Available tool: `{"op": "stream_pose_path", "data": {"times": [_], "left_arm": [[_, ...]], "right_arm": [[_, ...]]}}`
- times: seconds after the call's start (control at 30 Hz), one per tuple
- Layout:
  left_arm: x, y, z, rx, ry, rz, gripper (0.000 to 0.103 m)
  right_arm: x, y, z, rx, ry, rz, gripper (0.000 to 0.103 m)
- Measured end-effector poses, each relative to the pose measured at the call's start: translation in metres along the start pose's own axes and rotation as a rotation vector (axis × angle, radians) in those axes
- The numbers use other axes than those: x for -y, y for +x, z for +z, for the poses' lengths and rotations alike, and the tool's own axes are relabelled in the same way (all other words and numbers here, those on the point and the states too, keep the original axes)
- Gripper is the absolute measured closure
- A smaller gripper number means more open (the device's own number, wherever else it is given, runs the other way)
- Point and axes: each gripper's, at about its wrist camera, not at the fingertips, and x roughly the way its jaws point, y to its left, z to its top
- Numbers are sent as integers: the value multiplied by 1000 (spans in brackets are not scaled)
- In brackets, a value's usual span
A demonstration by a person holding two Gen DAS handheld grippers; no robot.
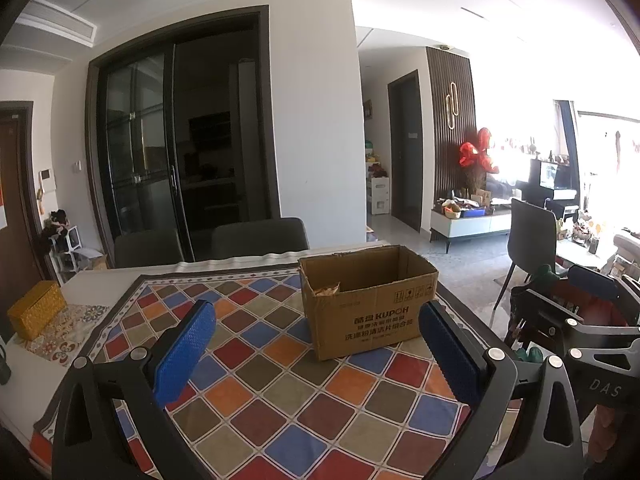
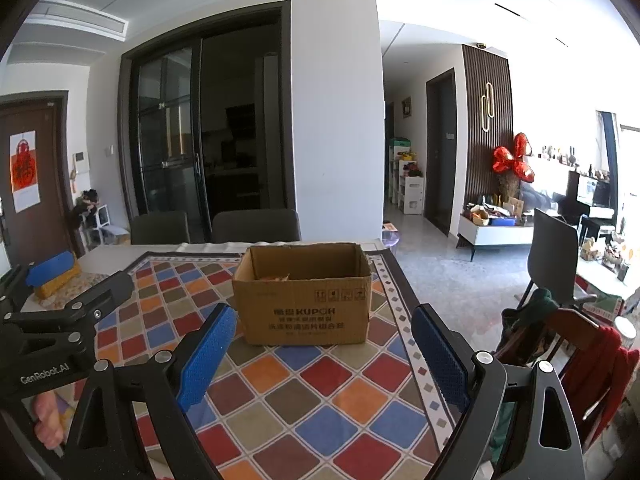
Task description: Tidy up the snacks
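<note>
Cardboard box (image 2: 303, 294) stands open on the desk's checkered cloth (image 2: 320, 392), something brown lying inside. Left hand-held gripper (image 1: 316, 356) and right hand-held gripper (image 2: 320, 356) hover before it, both spread wide, empty.

Left gripper (image 1: 316, 344) and right gripper (image 2: 322, 350) gape wide, empty.

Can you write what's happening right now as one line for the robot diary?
left tongs: open, empty | right tongs: open, empty | brown open-topped cardboard box: on checkered tablecloth, ahead of both

Both wrist views toward cardboard box (image 1: 366, 300)
</note>
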Motion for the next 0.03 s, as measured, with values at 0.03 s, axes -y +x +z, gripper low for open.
{"op": "stream_pose_path", "data": {"times": [0.03], "left_arm": [[0,0,0,-1,-1,1,0]], "right_arm": [[0,0,0,0,0,0,13]]}}
